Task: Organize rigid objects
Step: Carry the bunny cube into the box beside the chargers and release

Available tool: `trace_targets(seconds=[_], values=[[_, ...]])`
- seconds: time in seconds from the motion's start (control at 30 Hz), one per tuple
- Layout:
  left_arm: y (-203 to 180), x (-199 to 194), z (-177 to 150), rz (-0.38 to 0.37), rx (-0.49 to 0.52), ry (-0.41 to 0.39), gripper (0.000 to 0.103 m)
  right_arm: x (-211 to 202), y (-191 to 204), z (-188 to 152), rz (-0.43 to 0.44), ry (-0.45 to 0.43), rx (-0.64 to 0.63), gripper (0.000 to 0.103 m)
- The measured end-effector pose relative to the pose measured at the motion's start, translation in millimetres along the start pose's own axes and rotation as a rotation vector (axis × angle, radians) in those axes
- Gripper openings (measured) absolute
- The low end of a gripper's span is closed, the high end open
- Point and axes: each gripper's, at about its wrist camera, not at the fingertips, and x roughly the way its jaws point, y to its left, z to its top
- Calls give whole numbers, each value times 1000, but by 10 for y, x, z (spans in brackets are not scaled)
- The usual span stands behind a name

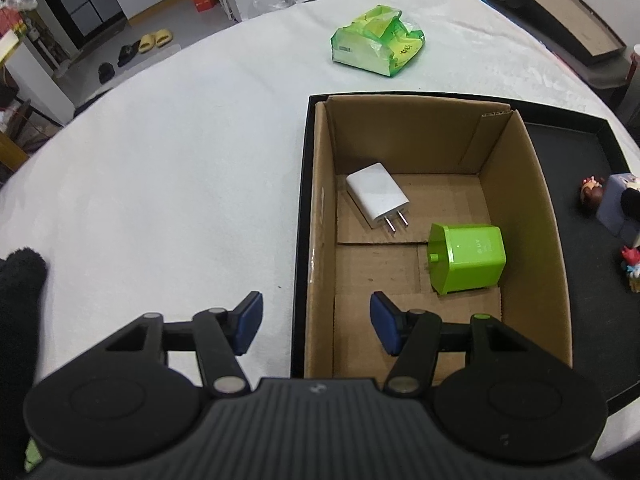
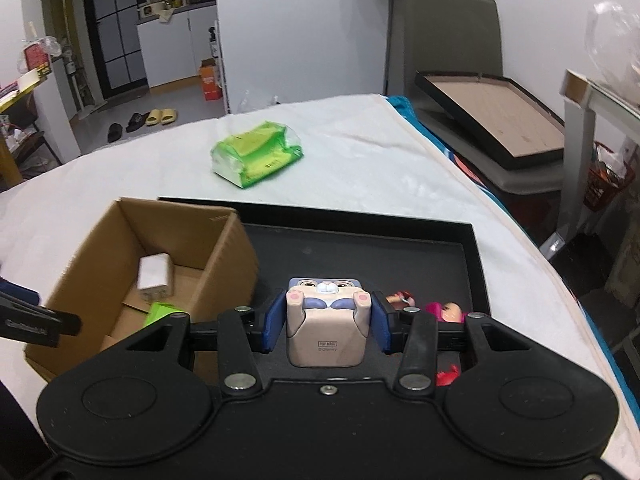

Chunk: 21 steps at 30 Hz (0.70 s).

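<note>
The left tongs (image 1: 316,330) stand open with nothing between the blue pads (image 1: 250,322), and they hover over the near left wall of the cardboard box (image 1: 320,240). One pad is above the white cover outside the box, the other above the inside of the box. On the box floor lies a white charger (image 1: 378,196) with its two metal pins pointing toward the tongs, and near it, more to the right, lies a green charger (image 1: 468,258) on its side. The two chargers are apart, not touching.

The box stands in the left part of a black tray (image 2: 476,256), which rests on the worktop (image 1: 160,160) covered with white cloth. The right tongs (image 2: 326,322) are closed on a cube figure (image 2: 326,320) with a rabbit face; both pads press its sides, above the black tray floor, just to the right of the box. Behind the right pad lie small figures (image 2: 440,310) in pink and red on the tray; their exact shapes I cannot tell. Further away on the worktop lies a green plastic pack (image 1: 378,42), well apart from the tray.
</note>
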Motion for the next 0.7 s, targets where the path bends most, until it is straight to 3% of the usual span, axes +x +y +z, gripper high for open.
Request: trace_targets(seconds=[0.1,0.2,0.43,0.7], values=[[53,-2,-1,-25,-21,-6,55,-41,131,69,14,-12,-19,44],[98,22,-4,-42,-35,1,46,-67,256,141,26,-21,-34,44],[155,111,-9,-83,-35,31,10,-57,540,274,44,-29,-74,44],[234,91,-37,-124,-51,4,7,16,778,349,68,-6,-108,44]])
